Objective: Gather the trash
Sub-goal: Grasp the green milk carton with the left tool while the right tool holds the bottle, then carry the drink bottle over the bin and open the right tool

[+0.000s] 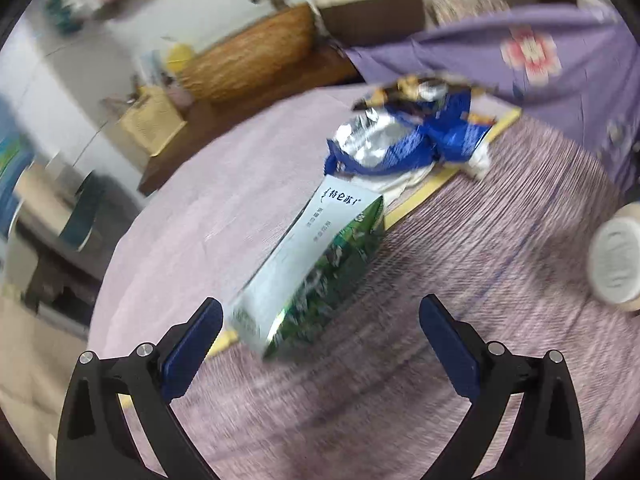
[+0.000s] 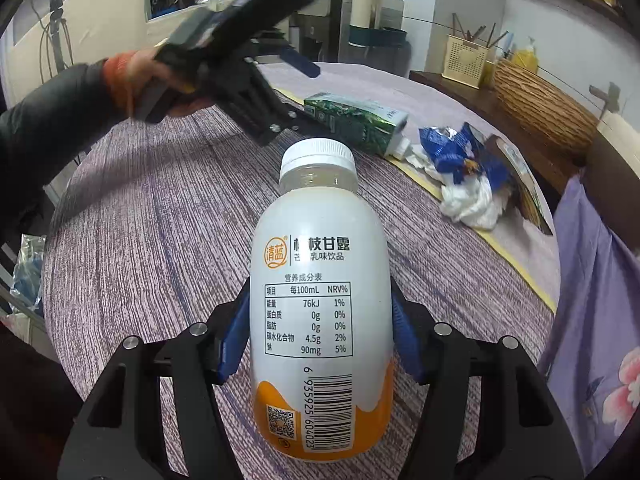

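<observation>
the left gripper (image 1: 320, 332) is lined up on the green and white milk carton (image 1: 316, 264), which lies on its side on the purple striped tablecloth (image 1: 460, 360), one end pointing at the tongs and the far end just beside the heap of trash. its tongs stand wide apart, one blue pad on each side of the carton's near end and neither touching it yet. to take it cleanly, i'd say it should ease forward until the pads bracket the carton's long flat sides, past the corner, then close gently, since a thin empty carton will likely buckle or squirt out if pinched hard at the tip. from the other view the left hand (image 2: 160, 80) comes in from the far side of the table, wrist tipped so the tool slopes down toward the carton; that view is blurred with motion. the right gripper (image 2: 320, 344) is clamped on the white drink bottle (image 2: 320, 320), pads against its body, cap pointing away, held just above the cloth. beyond lie the crumpled blue foil wrapper (image 2: 460, 152) and white tissue (image 2: 472, 200), touching each other, not yet gathered.
</observation>
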Tool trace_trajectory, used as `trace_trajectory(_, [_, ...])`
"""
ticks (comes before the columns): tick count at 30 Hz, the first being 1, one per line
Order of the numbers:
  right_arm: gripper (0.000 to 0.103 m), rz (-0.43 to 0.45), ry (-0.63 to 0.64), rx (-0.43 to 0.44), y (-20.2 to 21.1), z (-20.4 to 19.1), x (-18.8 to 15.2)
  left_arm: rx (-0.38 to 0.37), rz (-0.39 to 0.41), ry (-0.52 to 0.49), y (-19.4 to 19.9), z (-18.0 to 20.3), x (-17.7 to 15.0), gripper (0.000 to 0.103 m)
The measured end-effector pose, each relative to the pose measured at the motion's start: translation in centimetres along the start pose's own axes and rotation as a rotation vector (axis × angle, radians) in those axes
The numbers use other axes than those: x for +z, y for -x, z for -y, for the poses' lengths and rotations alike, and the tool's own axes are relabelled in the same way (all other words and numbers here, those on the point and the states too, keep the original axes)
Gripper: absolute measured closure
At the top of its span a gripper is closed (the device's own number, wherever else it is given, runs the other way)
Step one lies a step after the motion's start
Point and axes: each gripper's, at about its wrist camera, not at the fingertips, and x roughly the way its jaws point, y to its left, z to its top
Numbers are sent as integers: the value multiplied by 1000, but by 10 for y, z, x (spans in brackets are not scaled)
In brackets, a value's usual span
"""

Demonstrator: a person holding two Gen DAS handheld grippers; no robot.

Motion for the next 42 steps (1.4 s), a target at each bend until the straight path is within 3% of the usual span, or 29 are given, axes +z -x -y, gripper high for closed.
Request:
trace_trajectory(6, [41,22,-78,14,6,11,-20,0,-127,-86,-43,-9,18,6])
trace_trajectory(12, [41,42,-135,17,7,24,-30,-74,-125,-47,-47,-11,21,27])
trace_trajectory(16, [41,59,-167,18,8,28,-34,-59,-85,-46,-39,3,15,40])
trace_trajectory(20, [41,83,-182,15,12,23,-37,-54,-48,-10,-30,12,9,46])
trace_trajectory(32, [41,130,-260,10,34,9,-62,-102,67,187,25,53,-33,47])
trace_trajectory(42, [41,184,-349,-15,61,8,-95,-117,227,351,101,105,-52,47])
